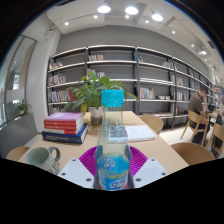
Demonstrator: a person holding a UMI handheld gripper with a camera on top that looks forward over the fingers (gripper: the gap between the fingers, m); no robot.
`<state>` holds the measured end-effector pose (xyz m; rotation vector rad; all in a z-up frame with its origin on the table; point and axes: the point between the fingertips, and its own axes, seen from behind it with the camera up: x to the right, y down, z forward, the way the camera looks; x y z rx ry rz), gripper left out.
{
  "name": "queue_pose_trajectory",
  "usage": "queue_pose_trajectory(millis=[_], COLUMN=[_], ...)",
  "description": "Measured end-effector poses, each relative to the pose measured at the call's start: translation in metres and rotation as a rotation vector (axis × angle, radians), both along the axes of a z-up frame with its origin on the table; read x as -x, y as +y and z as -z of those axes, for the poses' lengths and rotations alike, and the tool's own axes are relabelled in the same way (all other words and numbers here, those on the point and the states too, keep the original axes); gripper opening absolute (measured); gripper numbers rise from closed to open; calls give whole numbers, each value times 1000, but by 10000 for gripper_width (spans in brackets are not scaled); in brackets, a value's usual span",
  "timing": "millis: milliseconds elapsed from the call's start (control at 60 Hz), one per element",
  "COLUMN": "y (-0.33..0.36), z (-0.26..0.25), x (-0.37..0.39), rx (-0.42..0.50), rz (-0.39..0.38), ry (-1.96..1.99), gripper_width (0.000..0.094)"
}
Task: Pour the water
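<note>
A clear plastic water bottle (113, 150) with a blue cap and a blue label stands upright between my fingers. My gripper (113, 163) is shut on it, both magenta pads (88, 159) pressing its lower body. The bottle is held above the wooden table (165, 150). A pale green cup (42, 157) stands on the table to the left of the fingers. The fingertips are hidden behind the bottle.
A stack of books (64, 127) lies at the left, with a potted plant (92, 95) behind it. Papers (138, 131) lie on the table beyond the bottle. Chairs (196, 152) stand at the right, a seated person (198, 106) farther back, bookshelves (140, 75) along the wall.
</note>
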<state>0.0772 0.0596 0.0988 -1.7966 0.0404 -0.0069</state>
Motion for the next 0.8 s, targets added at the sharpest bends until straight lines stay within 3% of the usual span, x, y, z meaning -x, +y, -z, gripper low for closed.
queue_pose_trajectory(millis=[183, 233, 267, 300, 633, 800], y=[-4, -9, -17, -26, -178, -221], z=[0, 4, 7, 11, 62, 30], x=[-2, -5, -11, -11, 63, 124], rx=[23, 54, 74, 95, 385, 414], rz=[21, 40, 52, 71, 40, -1], ry=[-13, -11, -19, -23, -19, 22], gripper_width=[545, 669, 807, 830, 825, 835])
